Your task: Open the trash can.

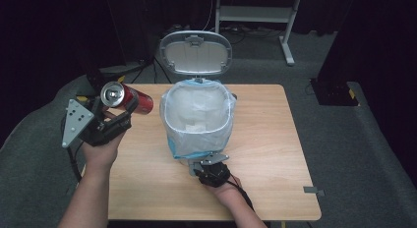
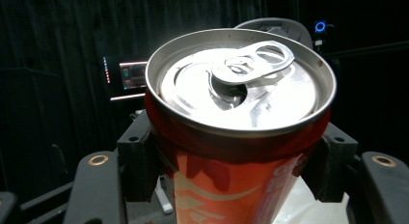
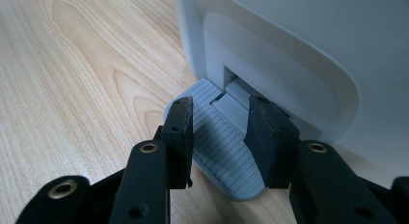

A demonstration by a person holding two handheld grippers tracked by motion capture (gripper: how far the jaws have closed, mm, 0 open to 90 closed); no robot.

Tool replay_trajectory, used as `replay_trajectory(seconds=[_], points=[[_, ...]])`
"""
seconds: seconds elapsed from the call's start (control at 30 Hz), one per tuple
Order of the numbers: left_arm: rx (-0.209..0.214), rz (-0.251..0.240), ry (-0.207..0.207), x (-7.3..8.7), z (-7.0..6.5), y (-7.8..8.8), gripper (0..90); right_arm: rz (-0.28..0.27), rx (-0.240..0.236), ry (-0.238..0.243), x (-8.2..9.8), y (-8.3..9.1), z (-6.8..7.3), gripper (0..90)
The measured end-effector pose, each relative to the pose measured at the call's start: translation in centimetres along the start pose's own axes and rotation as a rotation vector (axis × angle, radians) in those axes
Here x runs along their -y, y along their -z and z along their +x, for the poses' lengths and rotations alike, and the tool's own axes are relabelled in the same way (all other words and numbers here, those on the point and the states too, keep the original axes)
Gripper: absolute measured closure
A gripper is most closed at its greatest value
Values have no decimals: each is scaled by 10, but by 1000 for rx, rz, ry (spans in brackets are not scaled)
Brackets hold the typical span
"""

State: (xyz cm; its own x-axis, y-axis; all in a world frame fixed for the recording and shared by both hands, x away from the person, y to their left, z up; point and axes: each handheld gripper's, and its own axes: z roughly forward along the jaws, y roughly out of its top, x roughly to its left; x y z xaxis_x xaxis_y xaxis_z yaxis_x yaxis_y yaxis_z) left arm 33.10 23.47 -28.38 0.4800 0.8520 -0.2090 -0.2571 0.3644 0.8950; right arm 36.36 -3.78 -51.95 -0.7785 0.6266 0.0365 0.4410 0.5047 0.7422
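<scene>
Black tongs (image 1: 118, 112), brass screws, grey three-cornered plate, black cable

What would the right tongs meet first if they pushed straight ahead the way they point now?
Most likely the bin. The right tongs sit over its grey pedal, aimed at the slot where the pedal enters the white base. Whether they press the pedal is unclear.

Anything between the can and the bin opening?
Nothing visible. The red can sits in the left gripper, left of the lined bin; its lid stands open and the right gripper rests on the pedal.
</scene>
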Motion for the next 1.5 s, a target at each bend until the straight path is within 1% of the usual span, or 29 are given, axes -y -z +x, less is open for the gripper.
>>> replay_trajectory(seconds=[0.1, 0.2, 0.23, 0.27, 0.3, 0.37, 0.43, 0.47, 0.5, 0.57, 0.63, 0.67, 0.77, 0.93, 0.97, 1.07, 1.13, 1.2, 1.23, 1.27, 1.3, 1.4, 1.43, 1.5], points=[[17, -4, 12, -1, -6, -7, 339, -2, -2, -3, 0, 0, 0, 621], [25, -3, 11, -1, -9, -12, 339, -3, -2, 0, 0, 0, 0, 621], [33, -5, 18, -1, -13, -16, 339, -2, -2, -3, 0, 0, 0, 621], [33, -5, 18, -1, -13, -16, 339, -2, -2, -3, 0, 0, 0, 621], [44, -6, 14, -1, -18, -19, 339, -3, -2, 0, 0, 0, 0, 621], [49, -8, 11, -1, -20, -21, 339, -3, -4, 0, 0, 0, 0, 621], [67, -12, 4, -1, -28, -26, 339, -4, -5, 0, 0, 0, 0, 621], [67, -12, 4, -1, -28, -26, 339, -4, -5, 0, 0, 0, 0, 621], [80, -13, 3, -1, -33, -30, 339, -1, -4, -2, 0, 0, 0, 621], [87, -11, -2, -1, -36, -33, 339, -2, -4, -2, 0, 0, 0, 621], [100, -6, -4, 2, -41, -39, 339, -8, -6, 7, 0, 0, 0, 621], [100, -6, -4, 2, -41, -39, 339, -8, -6, 7, 0, 0, 0, 621], [117, 1, -3, 6, -49, -48, 340, -9, -8, 8, 0, 0, 0, 621], [134, 18, -4, 12, -55, -56, 339, -7, -8, 4, 0, 0, 0, 621], [139, 27, -7, 16, -58, -61, 339, -10, -8, 7, 0, 0, 0, 621], [144, 36, -7, 19, -60, -65, 339, -5, -8, 2, 0, 0, 0, 621], [148, 44, 1, 22, -62, -69, 339, -6, -10, -3, 0, 0, 0, 620], [159, 57, 25, 23, -63, -72, 339, -6, -10, 2, 0, 0, 0, 620], [164, 60, 36, 26, -65, -77, 339, -6, -12, 2, 0, 0, 0, 603], [164, 60, 36, 26, -65, -77, 339, -6, -12, 2, 0, 0, 0, 603], [166, 74, 39, 29, -66, -81, 339, -11, -12, 19, 0, -1, 0, 595], [169, 86, 44, 32, -67, -86, 339, -11, -14, 18, 0, -1, 0, 595], [171, 96, 52, 34, -68, -90, 339, -10, -14, 17, 0, -1, 0, 595], [173, 105, 60, 35, -68, -94, 339, -10, -14, 17, 0, -1, 0, 595]])
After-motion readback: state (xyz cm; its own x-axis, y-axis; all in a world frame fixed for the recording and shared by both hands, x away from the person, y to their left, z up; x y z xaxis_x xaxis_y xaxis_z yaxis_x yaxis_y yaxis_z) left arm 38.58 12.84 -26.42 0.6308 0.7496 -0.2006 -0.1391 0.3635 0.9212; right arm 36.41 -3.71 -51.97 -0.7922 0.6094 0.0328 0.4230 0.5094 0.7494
